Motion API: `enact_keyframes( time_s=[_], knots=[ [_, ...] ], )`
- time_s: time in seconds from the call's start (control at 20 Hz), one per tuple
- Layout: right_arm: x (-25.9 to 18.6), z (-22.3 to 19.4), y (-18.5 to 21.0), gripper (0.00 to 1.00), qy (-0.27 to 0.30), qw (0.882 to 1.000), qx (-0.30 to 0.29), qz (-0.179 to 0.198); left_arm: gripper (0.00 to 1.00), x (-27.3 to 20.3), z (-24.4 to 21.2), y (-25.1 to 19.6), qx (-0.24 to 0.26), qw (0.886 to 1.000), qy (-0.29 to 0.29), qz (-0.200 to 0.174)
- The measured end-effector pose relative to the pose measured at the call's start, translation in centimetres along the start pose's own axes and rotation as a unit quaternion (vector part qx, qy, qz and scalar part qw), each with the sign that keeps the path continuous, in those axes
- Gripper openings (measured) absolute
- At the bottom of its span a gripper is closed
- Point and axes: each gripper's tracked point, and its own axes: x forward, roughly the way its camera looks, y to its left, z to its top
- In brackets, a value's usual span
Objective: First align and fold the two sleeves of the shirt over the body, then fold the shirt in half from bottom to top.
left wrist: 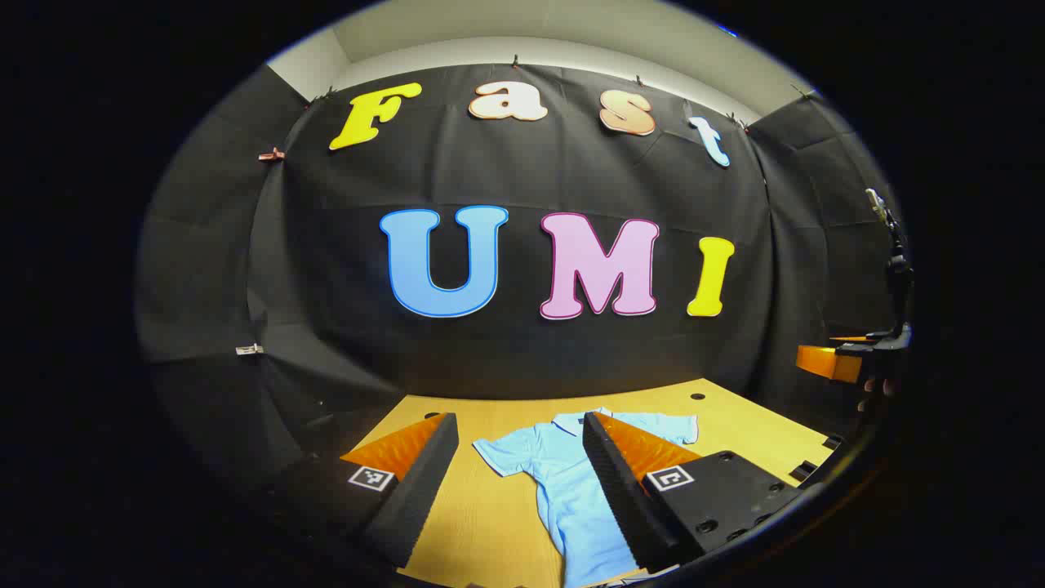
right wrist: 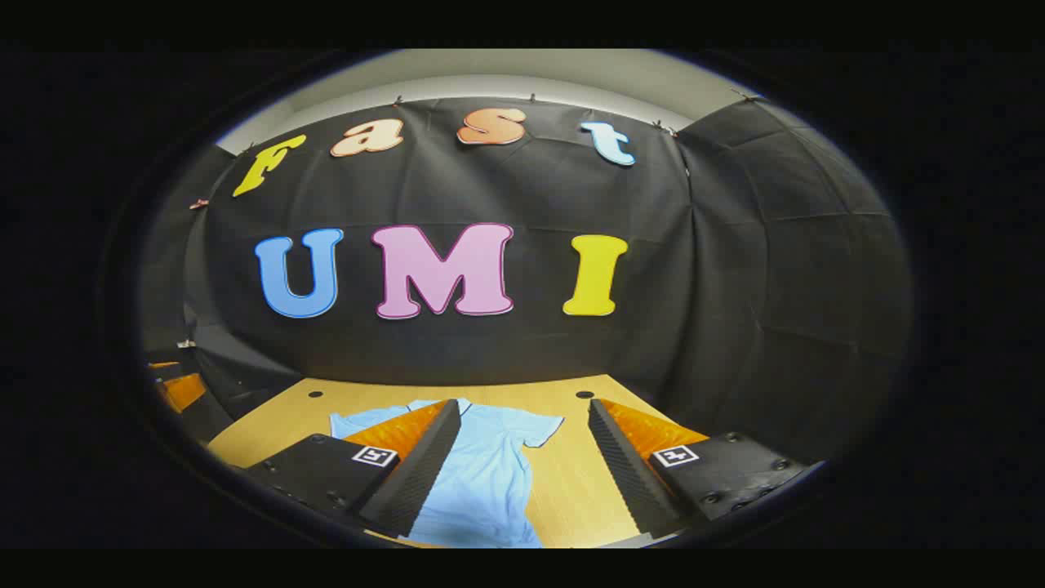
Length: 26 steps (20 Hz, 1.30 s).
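the shirt (left wrist: pixel 563 482) lies flat on the table (left wrist: pixel 490 523), sleeves spread, seemingly unfolded. both the left gripper (left wrist: pixel 518 465) and right gripper (right wrist: pixel 522 457) hang above, fingers apart and empty. next, one must reach a sleeve (left wrist: pixel 498 453).

One shirt (left wrist: pixel 571 482), one table (left wrist: pixel 490 523).

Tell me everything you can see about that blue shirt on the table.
The shirt is a light blue, short-sleeved top with a collar, made of what looks like soft thin fabric. It lies flat and unfolded on the wooden table, collar toward the far wall, hem toward the cameras, both sleeves spread out to the sides. A few gentle wrinkles run down the body. Nothing rests on it. The left claw and right claw are both open above it, not touching the cloth.
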Motion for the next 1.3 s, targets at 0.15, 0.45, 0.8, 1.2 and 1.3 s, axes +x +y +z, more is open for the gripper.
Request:
enact_keyframes(
  time_s=[0.15, 0.45, 0.8, 1.2, 1.3],
  knots=[
    [1.0, -0.2, -0.2, 0.97, 0.009, 1.000, 0.000, -0.001, 0.96, 1.0, 0.0, 0.0, -0.002, 1.000, 0.007, 0.006],
    [3.4, -0.6, -0.9, 0.97, 0.022, 1.000, 0.006, -0.002, 0.96, 3.2, 0.7, 0.1, -0.001, 1.000, 0.013, 0.020],
    [6.0, -1.2, -1.5, 0.97, 0.033, 0.999, -0.001, 0.007, 0.96, 4.8, 0.9, -0.8, 0.000, 1.000, 0.015, 0.026],
    [12.1, -3.3, -2.4, 0.98, 0.071, 0.997, -0.005, 0.009, 0.96, 6.5, 1.1, -1.4, 0.011, 0.999, 0.031, 0.015],
    [14.7, -4.4, -2.5, 0.97, 0.089, 0.996, -0.016, 0.011, 0.96, 7.2, 1.4, -1.5, 0.015, 0.999, 0.034, 0.014]
  ],
)
